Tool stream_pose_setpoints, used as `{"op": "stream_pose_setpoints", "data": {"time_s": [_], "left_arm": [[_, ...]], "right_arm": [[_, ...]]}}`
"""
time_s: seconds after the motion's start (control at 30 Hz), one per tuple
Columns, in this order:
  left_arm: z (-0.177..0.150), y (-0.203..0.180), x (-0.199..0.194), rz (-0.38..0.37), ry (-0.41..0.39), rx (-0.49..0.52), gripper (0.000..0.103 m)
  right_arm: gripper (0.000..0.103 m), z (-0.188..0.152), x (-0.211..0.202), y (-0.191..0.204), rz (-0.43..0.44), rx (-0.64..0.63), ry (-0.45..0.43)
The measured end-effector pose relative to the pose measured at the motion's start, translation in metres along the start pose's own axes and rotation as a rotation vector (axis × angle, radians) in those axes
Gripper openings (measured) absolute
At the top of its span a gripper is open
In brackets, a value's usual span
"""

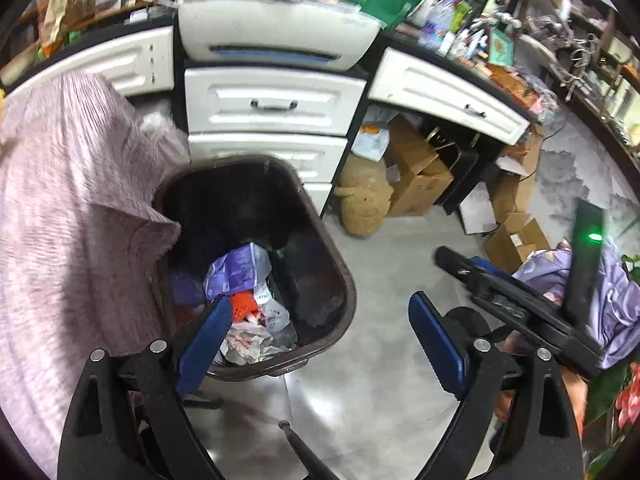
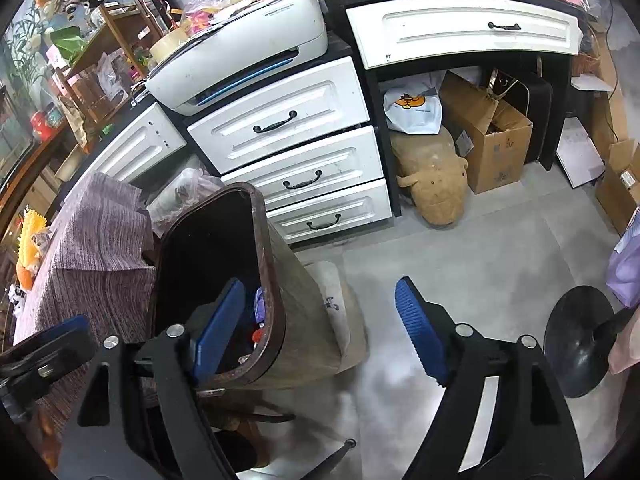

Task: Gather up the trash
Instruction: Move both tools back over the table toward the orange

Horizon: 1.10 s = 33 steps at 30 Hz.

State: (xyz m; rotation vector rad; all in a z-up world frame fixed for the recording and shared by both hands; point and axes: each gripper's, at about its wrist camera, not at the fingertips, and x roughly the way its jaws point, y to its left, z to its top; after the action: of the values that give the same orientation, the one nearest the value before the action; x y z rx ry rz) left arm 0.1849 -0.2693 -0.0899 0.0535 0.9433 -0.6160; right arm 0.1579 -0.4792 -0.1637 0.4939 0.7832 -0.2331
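- Left wrist view: my left gripper point(image 1: 320, 328) hangs with its blue fingers point(image 1: 206, 344) spread wide apart and nothing between them.
- The dark bin point(image 1: 332, 252) sits just ahead and to the left of it; my left finger crosses the bin's near rim.
- Inside the bin lies the trash point(image 1: 248, 308): a purple wrapper, something orange-red, and crumpled white bags, right beyond my left fingertip.
- A purple cloth point(image 1: 72, 216) drapes to the left of the bin, touching its rim.
- My right gripper shows at the right of this view, beside my right finger.
- Right wrist view: my right gripper point(image 2: 320, 328) is also spread wide, holding nothing.
- The bin point(image 2: 276, 288) stands ahead on the left, my left finger point(image 2: 218, 332) over its opening and my right finger over bare floor point(image 2: 480, 248).
- Only a sliver of trash point(image 2: 259, 312) peeks past the rim, beside that left finger.
- White drawers point(image 2: 280, 120) and a printer point(image 2: 248, 48) stand farther ahead, behind the bin.
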Motion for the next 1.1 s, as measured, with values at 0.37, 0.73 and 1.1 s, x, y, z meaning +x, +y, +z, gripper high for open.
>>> {"op": "stream_pose_setpoints", "data": {"time_s": [0.37, 0.73, 1.1], "left_arm": [[-0.007, 0.004, -0.078, 0.05, -0.151, 0.073, 0.097], [-0.017, 0.068, -0.13, 0.217, -0.227, 0.002, 0.097], [-0.041, 0.145, -0.179, 0.363, -0.257, -0.111, 0.097]], "right_arm": [[0.083, -0.002, -0.002, 0.049, 0.088, -0.069, 0.014], [0.083, 0.005, -0.017, 0.145, 0.232, -0.26, -0.003], [0.083, 0.002, -0.038, 0.244, 0.369, -0.463, -0.027]]}}
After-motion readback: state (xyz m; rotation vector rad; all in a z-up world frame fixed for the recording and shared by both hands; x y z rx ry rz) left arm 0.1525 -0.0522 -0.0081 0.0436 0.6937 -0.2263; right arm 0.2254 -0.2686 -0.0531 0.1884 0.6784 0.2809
